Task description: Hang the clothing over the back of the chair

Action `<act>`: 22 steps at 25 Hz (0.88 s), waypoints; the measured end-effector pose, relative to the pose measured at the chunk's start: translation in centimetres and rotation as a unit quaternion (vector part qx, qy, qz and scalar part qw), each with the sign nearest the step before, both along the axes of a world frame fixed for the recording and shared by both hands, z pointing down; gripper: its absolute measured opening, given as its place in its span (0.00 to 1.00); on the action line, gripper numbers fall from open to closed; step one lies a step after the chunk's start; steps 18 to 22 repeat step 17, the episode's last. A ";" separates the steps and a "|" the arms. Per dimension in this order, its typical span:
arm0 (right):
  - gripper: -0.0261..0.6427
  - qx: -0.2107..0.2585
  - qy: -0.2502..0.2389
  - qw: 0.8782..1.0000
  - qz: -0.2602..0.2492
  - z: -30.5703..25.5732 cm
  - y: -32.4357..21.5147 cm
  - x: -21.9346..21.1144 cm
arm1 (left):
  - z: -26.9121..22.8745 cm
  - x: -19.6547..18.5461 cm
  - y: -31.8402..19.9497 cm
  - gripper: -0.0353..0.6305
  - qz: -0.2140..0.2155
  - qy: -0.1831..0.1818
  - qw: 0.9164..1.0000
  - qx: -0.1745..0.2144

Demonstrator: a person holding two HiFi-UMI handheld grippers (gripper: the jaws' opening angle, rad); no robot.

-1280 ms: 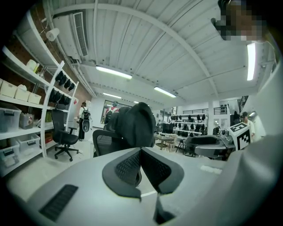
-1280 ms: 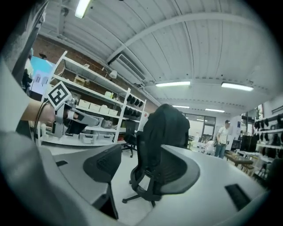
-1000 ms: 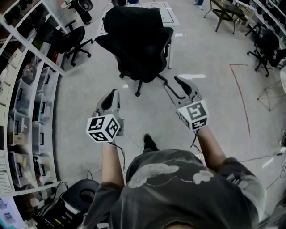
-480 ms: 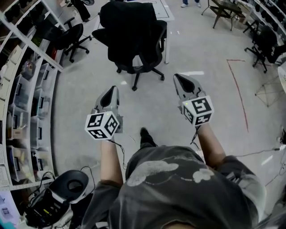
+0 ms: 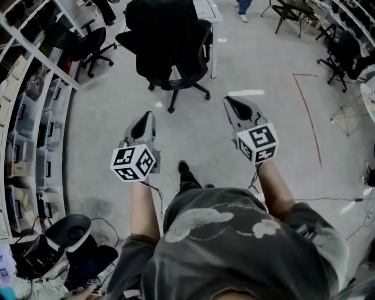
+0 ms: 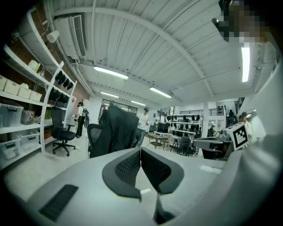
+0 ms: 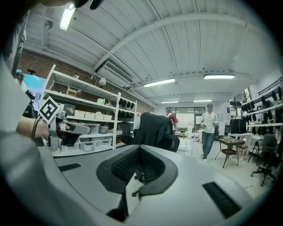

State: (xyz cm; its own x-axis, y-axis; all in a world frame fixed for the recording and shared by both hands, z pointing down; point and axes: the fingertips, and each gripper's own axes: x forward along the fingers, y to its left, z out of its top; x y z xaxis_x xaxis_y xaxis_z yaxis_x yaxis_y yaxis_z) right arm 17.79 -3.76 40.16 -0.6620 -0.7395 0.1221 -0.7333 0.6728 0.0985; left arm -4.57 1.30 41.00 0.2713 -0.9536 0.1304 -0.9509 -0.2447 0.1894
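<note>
Currently we keep the left gripper [image 5: 149, 116] and right gripper [image 5: 229, 101] clenched on nothing. The black garment [image 5: 159, 20] hangs over the office chair [image 5: 176, 61] back, well ahead. We judge it soft and light; grip it at the shoulders.

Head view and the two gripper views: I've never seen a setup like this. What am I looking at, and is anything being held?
There is no robot here. A person holds a hand-held gripper in each hand. The head view comes from a camera on the person's head, looking down on the left hand-held gripper and the right hand-held gripper. The other two pictures come from cameras riding on each gripper, looking along its jaws. Both pairs of jaws are together with nothing between them, so nothing is held. Ahead, on the grey floor, stands a black office chair with dark clothing draped over its back. Storage shelves line the left side.
</note>
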 end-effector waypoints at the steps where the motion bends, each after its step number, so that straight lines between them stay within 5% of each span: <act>1: 0.03 -0.002 0.002 1.000 -0.001 0.1 0.3 0.1 | 0.1 0.2 0.2 0.06 0.001 0.000 1.000 -0.001; 22: 0.03 -0.005 0.025 0.998 -0.053 1.0 2.5 -0.9 | 1.4 2.0 2.4 0.06 0.004 -0.008 1.000 -0.024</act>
